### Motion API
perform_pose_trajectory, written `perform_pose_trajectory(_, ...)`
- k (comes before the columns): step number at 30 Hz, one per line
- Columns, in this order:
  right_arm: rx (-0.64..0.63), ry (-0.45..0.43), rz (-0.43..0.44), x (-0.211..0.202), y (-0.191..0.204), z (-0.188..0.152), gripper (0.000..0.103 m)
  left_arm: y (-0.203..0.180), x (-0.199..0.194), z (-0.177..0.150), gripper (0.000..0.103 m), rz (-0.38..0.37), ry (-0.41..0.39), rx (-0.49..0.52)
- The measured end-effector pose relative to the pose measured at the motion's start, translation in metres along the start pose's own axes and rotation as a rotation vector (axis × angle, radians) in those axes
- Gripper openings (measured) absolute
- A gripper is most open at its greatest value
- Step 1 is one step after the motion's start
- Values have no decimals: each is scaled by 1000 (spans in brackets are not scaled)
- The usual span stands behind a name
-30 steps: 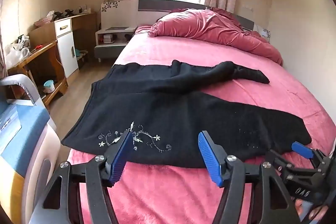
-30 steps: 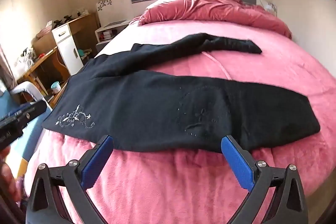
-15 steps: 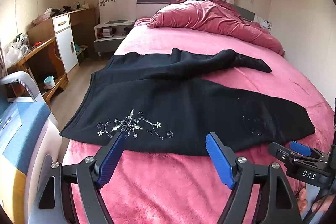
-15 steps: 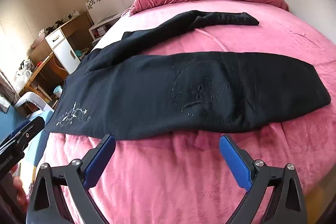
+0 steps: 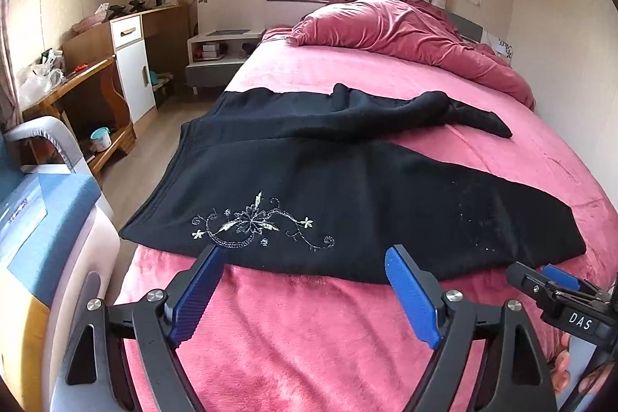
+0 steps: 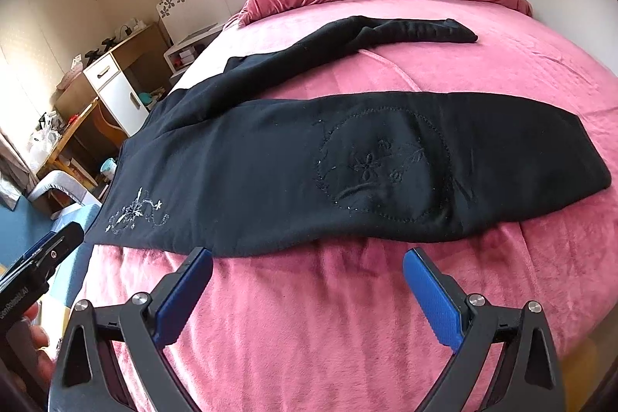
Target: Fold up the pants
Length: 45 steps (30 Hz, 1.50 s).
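Note:
Black pants (image 5: 347, 188) lie spread on the pink bed (image 5: 309, 334), waistband at the left with silver floral embroidery (image 5: 258, 224). The near leg runs flat to the right; the far leg lies twisted toward the pillows. The pants also show in the right wrist view (image 6: 309, 165) with a stitched circle (image 6: 386, 165) on the near leg. My left gripper (image 5: 305, 253) is open and empty, just short of the near edge below the embroidery. My right gripper (image 6: 309, 257) is open and empty at the near edge of the near leg.
A crumpled red duvet (image 5: 405, 37) lies at the head of the bed. A wooden desk (image 5: 77, 87), a white cabinet (image 5: 131, 72) and a nightstand (image 5: 220, 53) stand left of the bed. A blue and white appliance (image 5: 42, 238) is close at my left.
Both grippers have drawn back a little and tilted down toward the near edge of the pants. Both stay open. The pants have not moved.

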State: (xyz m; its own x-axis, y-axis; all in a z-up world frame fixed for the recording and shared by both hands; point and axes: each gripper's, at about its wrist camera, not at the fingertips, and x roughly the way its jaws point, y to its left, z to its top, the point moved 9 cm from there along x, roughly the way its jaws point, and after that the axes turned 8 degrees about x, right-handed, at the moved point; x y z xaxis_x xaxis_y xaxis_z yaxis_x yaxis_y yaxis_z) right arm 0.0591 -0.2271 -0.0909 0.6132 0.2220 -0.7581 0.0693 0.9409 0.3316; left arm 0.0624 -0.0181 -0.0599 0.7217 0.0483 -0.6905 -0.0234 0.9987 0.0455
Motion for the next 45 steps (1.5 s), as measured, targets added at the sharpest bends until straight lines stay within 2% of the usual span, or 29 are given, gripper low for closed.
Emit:
perform_pose_trajectory(36,21,14,-23,1,-10,1,100,13,12,-8,87,-6,37,11)
perform_pose_trajectory(45,35,38,-30,7,-16,-4,100,15,23,-15,87,-11,74,6)
